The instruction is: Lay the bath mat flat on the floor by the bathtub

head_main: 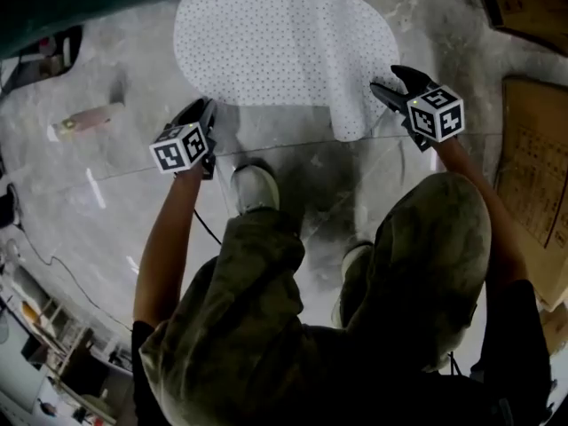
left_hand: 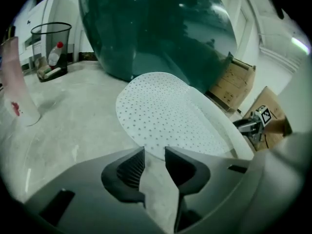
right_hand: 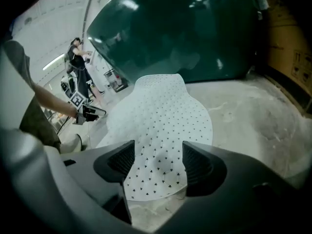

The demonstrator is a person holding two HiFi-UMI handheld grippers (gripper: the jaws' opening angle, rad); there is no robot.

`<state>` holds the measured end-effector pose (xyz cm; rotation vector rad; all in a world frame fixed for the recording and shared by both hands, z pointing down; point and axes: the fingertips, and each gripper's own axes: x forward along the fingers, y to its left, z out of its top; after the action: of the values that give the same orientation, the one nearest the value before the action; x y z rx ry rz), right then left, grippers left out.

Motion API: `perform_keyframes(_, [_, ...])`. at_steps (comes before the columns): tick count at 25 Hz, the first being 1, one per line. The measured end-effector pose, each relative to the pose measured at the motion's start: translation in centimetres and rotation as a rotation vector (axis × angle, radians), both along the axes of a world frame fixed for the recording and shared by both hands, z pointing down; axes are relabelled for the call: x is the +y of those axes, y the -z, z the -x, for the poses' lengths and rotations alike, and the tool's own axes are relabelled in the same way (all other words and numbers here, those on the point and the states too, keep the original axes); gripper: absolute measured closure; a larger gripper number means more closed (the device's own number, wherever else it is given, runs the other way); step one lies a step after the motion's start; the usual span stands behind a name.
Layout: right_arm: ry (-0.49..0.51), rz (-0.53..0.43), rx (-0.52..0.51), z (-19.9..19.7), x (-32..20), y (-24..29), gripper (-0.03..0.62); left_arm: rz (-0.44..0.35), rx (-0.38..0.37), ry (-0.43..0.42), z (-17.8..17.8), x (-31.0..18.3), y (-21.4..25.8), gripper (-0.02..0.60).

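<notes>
Here, bath mat [head_main: 275, 43] corner inside open right hand-held gripper [right_hand: 158, 144], ahead of open left hand-held gripper [left_hand: 155, 149].

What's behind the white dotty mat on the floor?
The dark green bathtub stands just behind the mat, with cardboard boxes off to one side. The floor under the mat is covered.

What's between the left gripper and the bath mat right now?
Only bare concrete floor; in the left gripper view the left gripper, jaws open, sits just short of the bath mat.
</notes>
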<state>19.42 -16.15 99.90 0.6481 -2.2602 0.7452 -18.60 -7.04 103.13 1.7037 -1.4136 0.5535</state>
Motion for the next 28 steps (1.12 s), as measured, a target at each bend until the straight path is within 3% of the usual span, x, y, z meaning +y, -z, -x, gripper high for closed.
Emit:
perform_keyframes(2, [-0.042,0.032,-0.019,-0.3,0.0,-0.3,0.292,-0.011,-0.014,0.048,1.2,-0.8,-0.3,0.437])
perform_keyframes(9, [-0.067,0.02,0.015,-0.3,0.6,-0.9,0.292,-0.02,-0.05,0.091,3.2,-3.8,-0.8,0.373])
perform_keyframes(14, [-0.188,0.01,0.045,-2.1,-0.9,-1.4,0.292,-0.003,-0.182,0.118,4.5,-4.7,-1.3,0.331])
perform_keyframes(18, [-0.223,0.057,0.033,-2.6,-0.1,-2.0,0.292,-0.009,-0.135,0.155,4.6,-4.8,-1.7,0.301])
perform_keyframes(23, [-0.229,0.088,0.012,-2.6,0.3,-2.2,0.292,-0.021,-0.164,0.157,4.2,-4.8,-1.7,0.301])
perform_keyframes(28, [-0.235,0.106,0.003,-2.0,0.4,-2.6,0.292,-0.001,-0.128,0.207,3.8,-5.6,-1.6,0.302])
